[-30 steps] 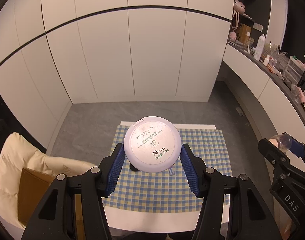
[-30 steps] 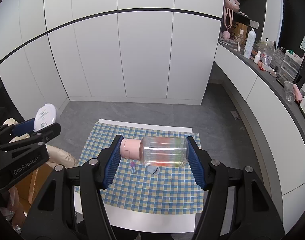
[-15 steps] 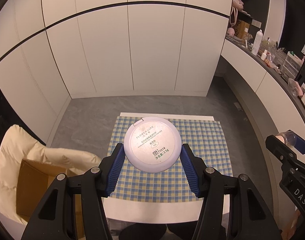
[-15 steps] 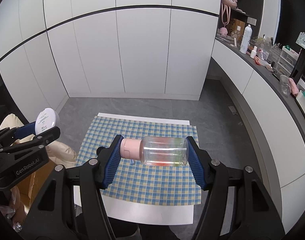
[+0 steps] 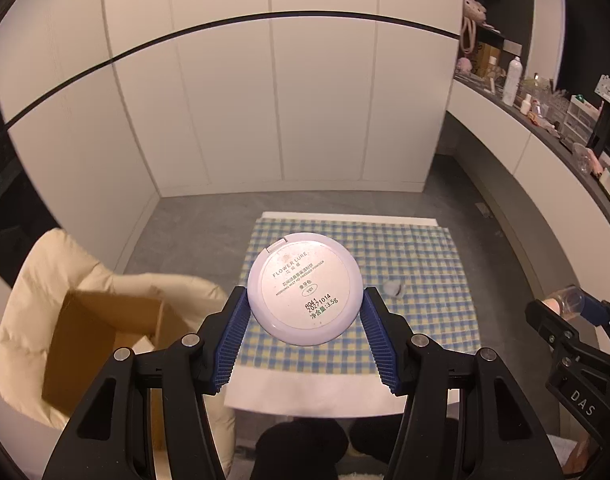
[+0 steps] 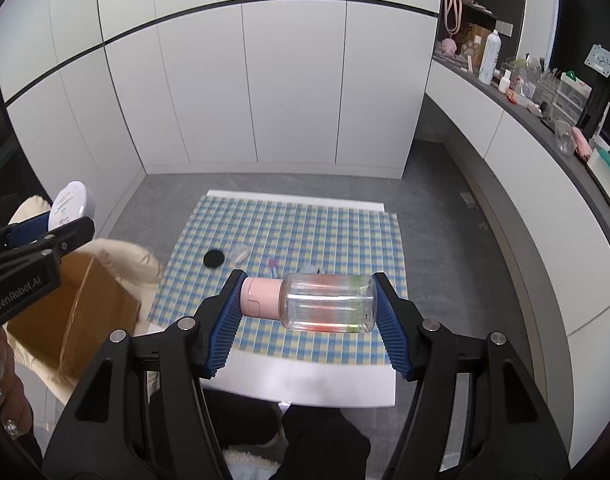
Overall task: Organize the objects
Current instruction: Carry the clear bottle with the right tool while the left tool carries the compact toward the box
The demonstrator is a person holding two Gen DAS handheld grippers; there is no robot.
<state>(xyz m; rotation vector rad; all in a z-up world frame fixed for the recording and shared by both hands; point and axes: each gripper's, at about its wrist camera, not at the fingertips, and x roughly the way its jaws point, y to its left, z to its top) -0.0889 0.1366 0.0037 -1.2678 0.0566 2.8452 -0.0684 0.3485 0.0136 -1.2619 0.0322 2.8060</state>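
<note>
My left gripper is shut on a round white powder compact, held high above the checked cloth. It also shows in the right wrist view, above an open cardboard box. My right gripper is shut on a clear bottle with a pink cap, held sideways above the table's near edge. On the cloth lie a black disc, a small clear piece and a small pink item.
The cardboard box sits on a cream cushioned chair left of the white table. White cabinets stand behind. A cluttered dark counter runs along the right. A person's legs are below the table edge.
Both grippers have risen and pulled back and left with their objects still held. The box and chair have come further into view; the table looks smaller.
</note>
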